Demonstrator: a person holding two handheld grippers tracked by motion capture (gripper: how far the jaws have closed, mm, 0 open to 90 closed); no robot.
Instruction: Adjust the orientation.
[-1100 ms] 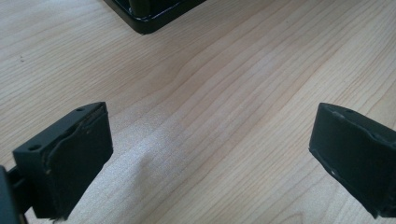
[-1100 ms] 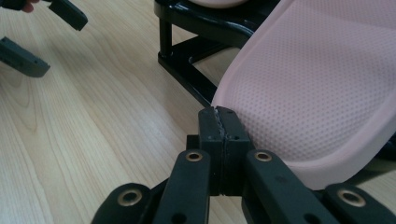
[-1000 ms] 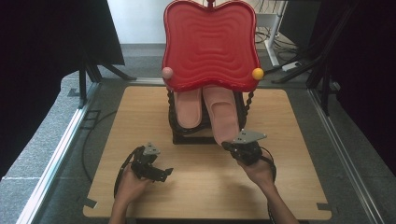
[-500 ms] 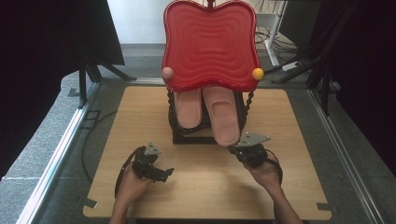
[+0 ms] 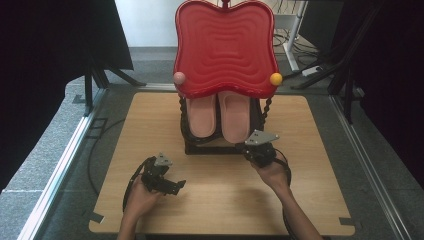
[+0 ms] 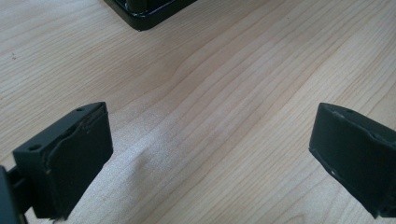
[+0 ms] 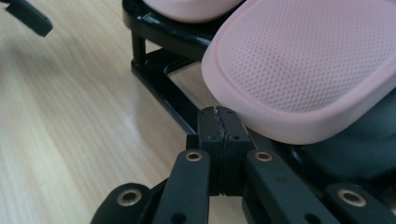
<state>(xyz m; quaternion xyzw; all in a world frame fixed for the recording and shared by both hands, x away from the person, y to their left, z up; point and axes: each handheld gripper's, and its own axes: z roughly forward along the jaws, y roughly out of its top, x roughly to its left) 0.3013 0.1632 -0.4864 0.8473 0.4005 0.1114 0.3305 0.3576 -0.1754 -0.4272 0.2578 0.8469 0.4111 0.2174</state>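
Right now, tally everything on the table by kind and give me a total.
Pink slippers: 2
Black shoe rack: 1
Red wavy panel: 1
Knobs, pink and yellow: 2
Hand-held grippers, left and right: 2
Total: 8

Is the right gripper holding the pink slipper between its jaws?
No, the right gripper has its jaws shut together on nothing, just below the toe of the pink slipper.

The red tray (image 5: 225, 47) hides the far ends of both pink slippers (image 5: 220, 116) on the black rack (image 5: 192, 146).
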